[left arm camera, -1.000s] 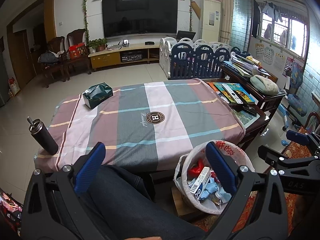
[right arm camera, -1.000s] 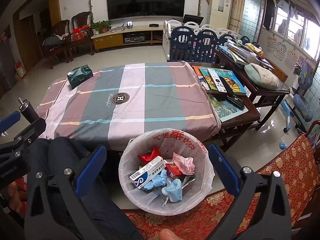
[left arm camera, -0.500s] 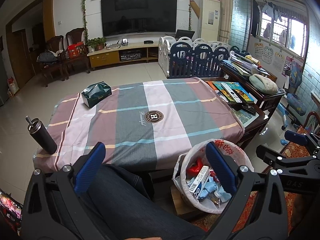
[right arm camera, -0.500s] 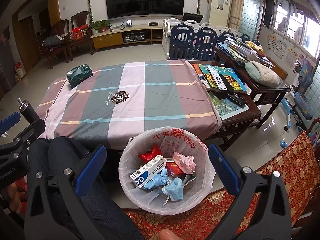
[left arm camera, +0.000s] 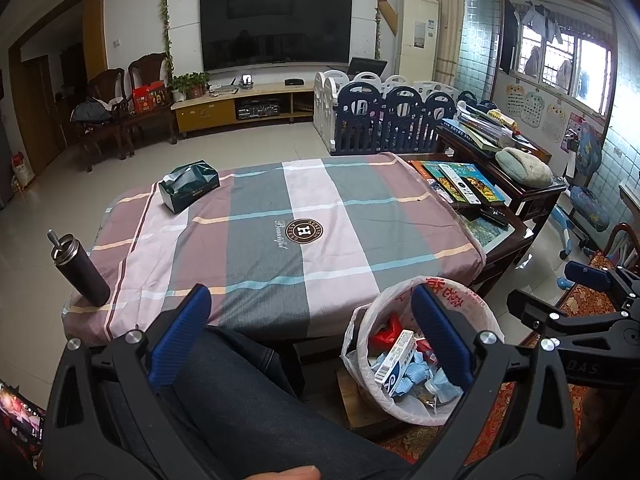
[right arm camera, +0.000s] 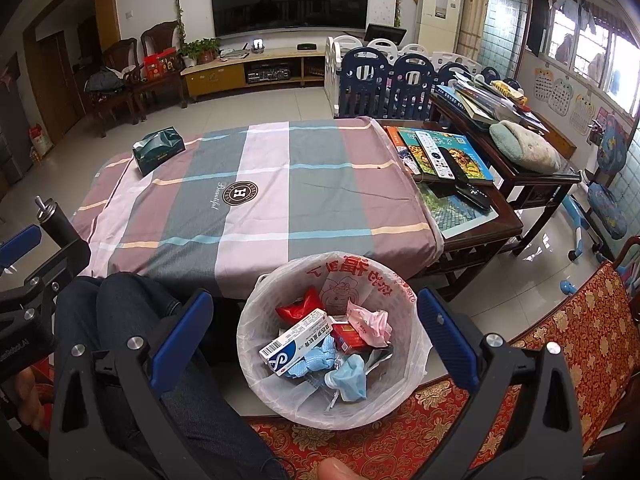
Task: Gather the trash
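A white bin with a plastic liner [right arm camera: 280, 280] [left arm camera: 472, 312] stands on the floor by the near table edge. It holds a white and blue box [right arm camera: 296, 338], a red wrapper [right arm camera: 298, 307], pink paper [right arm camera: 370, 322] and blue masks [right arm camera: 348, 376]. My right gripper [right arm camera: 312, 320] hangs open above the bin with nothing between its fingers. My left gripper [left arm camera: 310, 312] stands open over a person's dark trouser leg [left arm camera: 256, 396], left of the bin. The right gripper's side [left arm camera: 580, 320] shows in the left wrist view.
The checked tablecloth [left arm camera: 304, 216] carries a green tissue pack [left arm camera: 188, 186] at the far left and a dark flask [left arm camera: 82, 270] at the near left corner. Books and remote controls [right arm camera: 440, 156] lie on the wooden table to the right. A red patterned seat [right arm camera: 560, 320] is beside the bin.
Both views have drifted very slightly; the grippers stay open and hold nothing. The bin's contents have not moved.
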A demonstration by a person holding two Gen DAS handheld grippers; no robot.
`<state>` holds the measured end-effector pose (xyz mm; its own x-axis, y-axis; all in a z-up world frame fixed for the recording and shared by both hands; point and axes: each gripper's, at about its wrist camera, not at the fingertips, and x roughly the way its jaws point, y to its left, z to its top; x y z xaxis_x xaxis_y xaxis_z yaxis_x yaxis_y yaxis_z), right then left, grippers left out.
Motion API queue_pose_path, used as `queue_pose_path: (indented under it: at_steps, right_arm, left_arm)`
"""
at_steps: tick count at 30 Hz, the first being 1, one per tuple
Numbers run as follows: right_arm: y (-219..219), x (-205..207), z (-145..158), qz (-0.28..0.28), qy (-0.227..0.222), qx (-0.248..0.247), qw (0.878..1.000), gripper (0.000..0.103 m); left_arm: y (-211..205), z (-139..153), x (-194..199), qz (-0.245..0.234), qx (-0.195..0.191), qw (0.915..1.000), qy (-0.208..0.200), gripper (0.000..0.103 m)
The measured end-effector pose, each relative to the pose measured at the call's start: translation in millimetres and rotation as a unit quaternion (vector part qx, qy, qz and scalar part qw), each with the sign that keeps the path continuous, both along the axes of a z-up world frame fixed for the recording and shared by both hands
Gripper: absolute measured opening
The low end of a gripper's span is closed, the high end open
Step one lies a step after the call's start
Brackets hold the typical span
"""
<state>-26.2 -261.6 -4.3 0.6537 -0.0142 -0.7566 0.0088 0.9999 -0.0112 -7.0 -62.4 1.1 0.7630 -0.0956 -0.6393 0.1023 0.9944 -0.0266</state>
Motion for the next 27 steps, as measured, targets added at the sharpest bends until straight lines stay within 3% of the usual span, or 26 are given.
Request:
queue_pose_path:
  at_steps: [27]
  right_arm:
    - [-1.6,-0.1,-7.0,-0.004,0.005,0.003,1.0,0.1]
  left_arm:
    - [2.8,-6.9,7.2,0.005,0.003,0.9998,0.017,0.1]
